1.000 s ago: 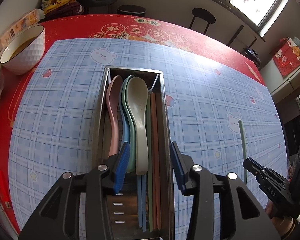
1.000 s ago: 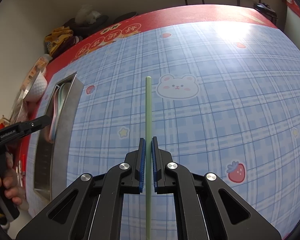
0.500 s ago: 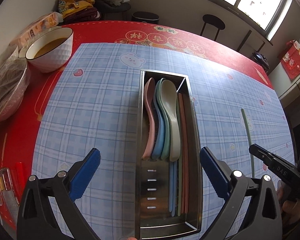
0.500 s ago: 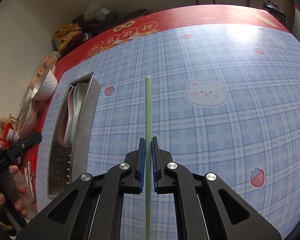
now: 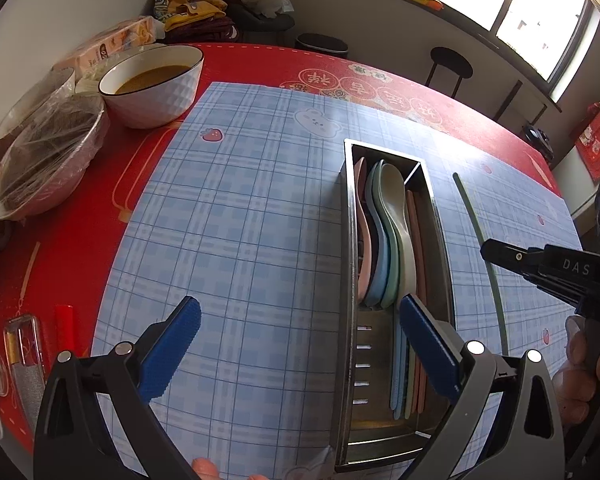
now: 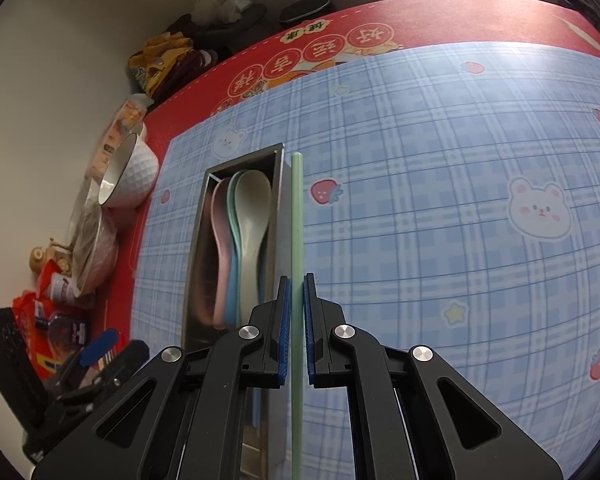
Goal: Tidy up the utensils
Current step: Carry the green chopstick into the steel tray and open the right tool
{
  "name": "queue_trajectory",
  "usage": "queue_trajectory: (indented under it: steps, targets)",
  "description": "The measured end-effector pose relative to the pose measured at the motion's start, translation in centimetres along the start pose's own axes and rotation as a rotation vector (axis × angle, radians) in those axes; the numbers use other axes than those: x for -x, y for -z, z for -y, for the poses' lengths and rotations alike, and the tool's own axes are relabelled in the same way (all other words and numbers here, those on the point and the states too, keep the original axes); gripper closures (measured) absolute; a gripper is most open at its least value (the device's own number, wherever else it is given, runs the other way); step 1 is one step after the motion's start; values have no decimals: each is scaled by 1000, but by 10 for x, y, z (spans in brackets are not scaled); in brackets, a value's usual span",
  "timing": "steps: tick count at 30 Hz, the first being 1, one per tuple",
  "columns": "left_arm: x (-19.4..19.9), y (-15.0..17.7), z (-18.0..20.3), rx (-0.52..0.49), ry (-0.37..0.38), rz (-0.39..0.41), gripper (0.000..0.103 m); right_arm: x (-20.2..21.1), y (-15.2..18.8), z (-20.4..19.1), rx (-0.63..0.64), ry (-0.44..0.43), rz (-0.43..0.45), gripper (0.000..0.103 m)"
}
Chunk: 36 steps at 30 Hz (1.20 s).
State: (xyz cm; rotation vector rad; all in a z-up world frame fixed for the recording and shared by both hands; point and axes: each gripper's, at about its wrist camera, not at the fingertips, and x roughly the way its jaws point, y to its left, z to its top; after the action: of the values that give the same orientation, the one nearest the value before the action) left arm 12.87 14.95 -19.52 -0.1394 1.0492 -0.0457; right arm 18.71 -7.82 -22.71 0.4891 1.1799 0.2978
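Note:
A steel utensil tray [image 5: 349, 264] [image 6: 193, 248] lies on the blue plaid mat and holds pink, blue and green spoons [image 5: 396, 216] [image 6: 251, 216] and several chopsticks [image 5: 418, 240]. My right gripper [image 6: 296, 292] is shut on a green chopstick [image 6: 297, 216], held lengthwise just right of the tray's right wall; the chopstick also shows in the left wrist view [image 5: 476, 232]. My left gripper [image 5: 300, 320] is wide open and empty, above the mat at the tray's near left.
A white bowl of soup [image 5: 152, 84] [image 6: 130, 176], a film-covered bowl [image 5: 48, 156] and packets stand at the table's left edge. A red item [image 5: 65, 326] and a clear case [image 5: 22, 344] lie near left. The red tablecloth [image 5: 260, 64] rings the mat.
My right gripper has carried the green chopstick left, from mid-mat to right beside the tray. My left gripper has opened wide, pulled back and shifted left off the tray.

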Motion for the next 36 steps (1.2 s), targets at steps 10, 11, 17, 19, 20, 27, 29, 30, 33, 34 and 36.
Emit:
queue_trajectory:
  steps: [10,11,17,19,20,27,29,30,33,34,36]
  targets:
    - [5,1,-15,27,3,-2,6,-32,-5,-16,-69,16,-74,97]
    - [6,2,-16,31,3,-3,6,-34,-5,-16,-73,20,-78,97]
    - [8,5,-25,57,-12,-9,6,-42,-2,-15,-93,29,-105,97]
    - [9,5,-26,59,-7,-18,6,-42,-1,-17,-87,32,-106,97]
    - [10,4,-25,62,-1,-18,6,-42,-1,-17,-83,29,-106,97]
    - [18,2,-13,26,-9,2,6,-39,-2,-21,-48,8,-106,96]
    - [20,1,-10,23,-11,7,6,-37,-3,-22,-43,5,-101,96]
    - [21,0,-9,20,-15,10,6,-35,-3,-21,-41,4,-101,96]
    - [25,-1,-6,15,-15,21,6,-32,-3,-20,-35,5,-99,96]
    - [27,0,-6,15,-17,23,6,-31,-3,-20,-28,9,-98,96]
    - [29,-1,-5,15,-20,29,6,-26,-1,-25,19,40,-86,95]
